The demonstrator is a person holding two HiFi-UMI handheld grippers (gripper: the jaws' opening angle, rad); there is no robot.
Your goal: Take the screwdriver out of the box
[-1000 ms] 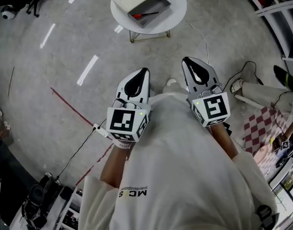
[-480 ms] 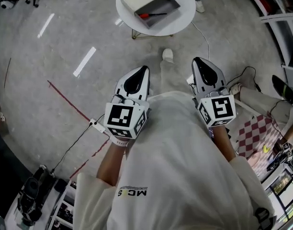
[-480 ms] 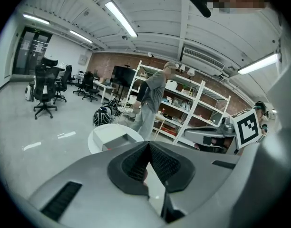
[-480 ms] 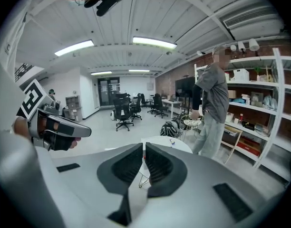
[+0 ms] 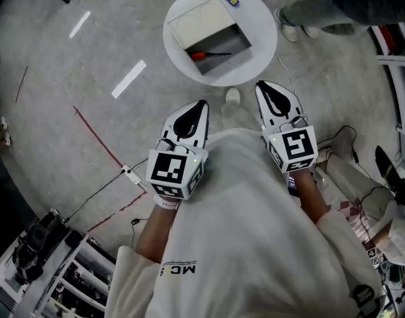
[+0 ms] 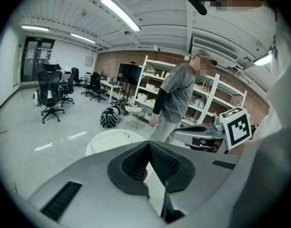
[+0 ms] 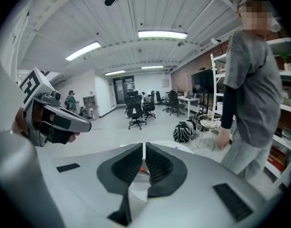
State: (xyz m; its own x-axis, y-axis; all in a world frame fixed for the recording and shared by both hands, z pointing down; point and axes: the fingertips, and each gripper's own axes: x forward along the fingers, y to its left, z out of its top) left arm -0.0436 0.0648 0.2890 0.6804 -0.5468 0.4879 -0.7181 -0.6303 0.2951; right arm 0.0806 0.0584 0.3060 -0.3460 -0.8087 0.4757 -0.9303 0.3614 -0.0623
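On round table ahead: open box, screwdriver lying inside. Left gripper, right gripper: both clenched, empty, well short. Advice: close in, part jaws, take red handle.

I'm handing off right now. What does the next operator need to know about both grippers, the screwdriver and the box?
Left gripper: shut, empty, held short of the table.
Right gripper: shut, empty, beside the left one.
Screwdriver: lying inside the open box on the round white table, red handle to the left.
Done: nothing gripped yet.
Left: reach the box, open a gripper, take the screwdriver and lift it out.
A person stands beyond the table.
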